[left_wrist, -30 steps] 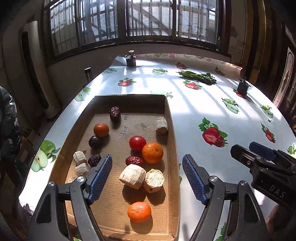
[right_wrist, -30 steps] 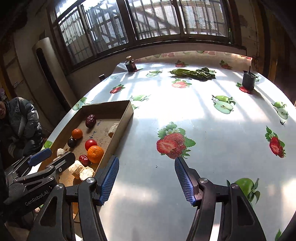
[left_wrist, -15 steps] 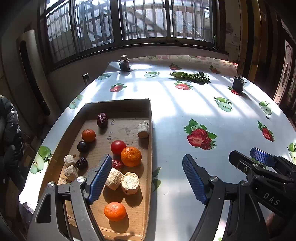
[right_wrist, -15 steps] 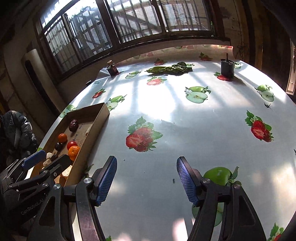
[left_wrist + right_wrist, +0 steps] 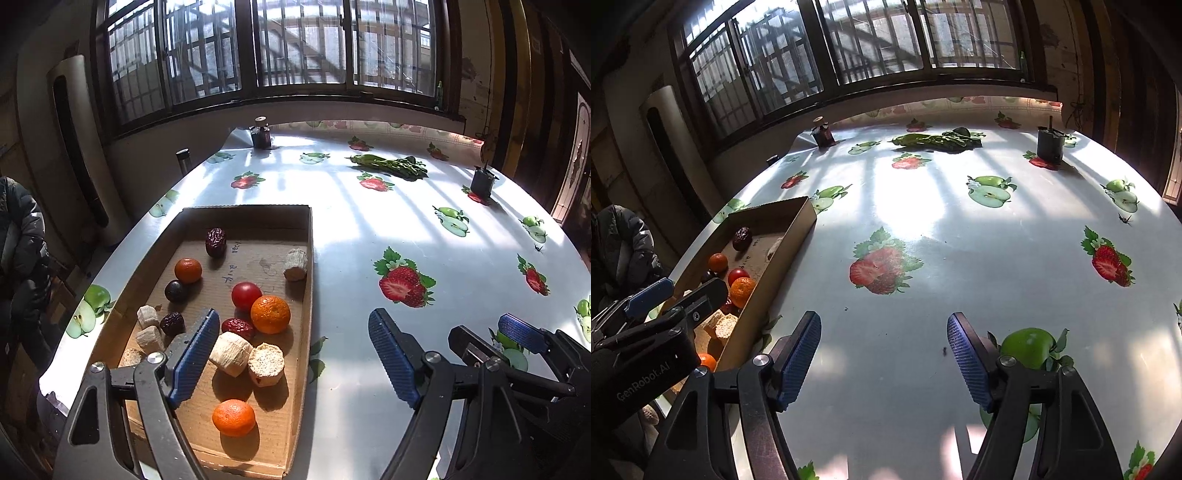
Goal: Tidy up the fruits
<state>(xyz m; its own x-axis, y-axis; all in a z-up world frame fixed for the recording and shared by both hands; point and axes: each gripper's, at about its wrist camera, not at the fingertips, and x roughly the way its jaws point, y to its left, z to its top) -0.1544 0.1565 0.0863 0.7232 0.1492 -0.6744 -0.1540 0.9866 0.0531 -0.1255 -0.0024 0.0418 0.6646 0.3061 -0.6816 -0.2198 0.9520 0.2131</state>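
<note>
Blue ribbed pads on the left gripper (image 5: 291, 354) are spreading wider with nothing between them; its left pad hangs over the cardboard tray (image 5: 309, 258). The fruit lies just ahead and below: an orange (image 5: 270, 314), a tomato (image 5: 246, 295), a red date (image 5: 238, 328), pale chunks (image 5: 230, 353) crowding them. The right gripper (image 5: 884, 356), also widening and empty, hovers over bare tablecloth (image 5: 960, 251), so the left hand is nearer. Greens (image 5: 936, 140) lie far off.

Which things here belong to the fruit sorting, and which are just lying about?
For the job:
cardboard tray
oranges
tomato
red dates
pale cut chunks
dark round fruit

Lying about:
bunch of greens
dark jar
black cup
seated person's jacket
</note>
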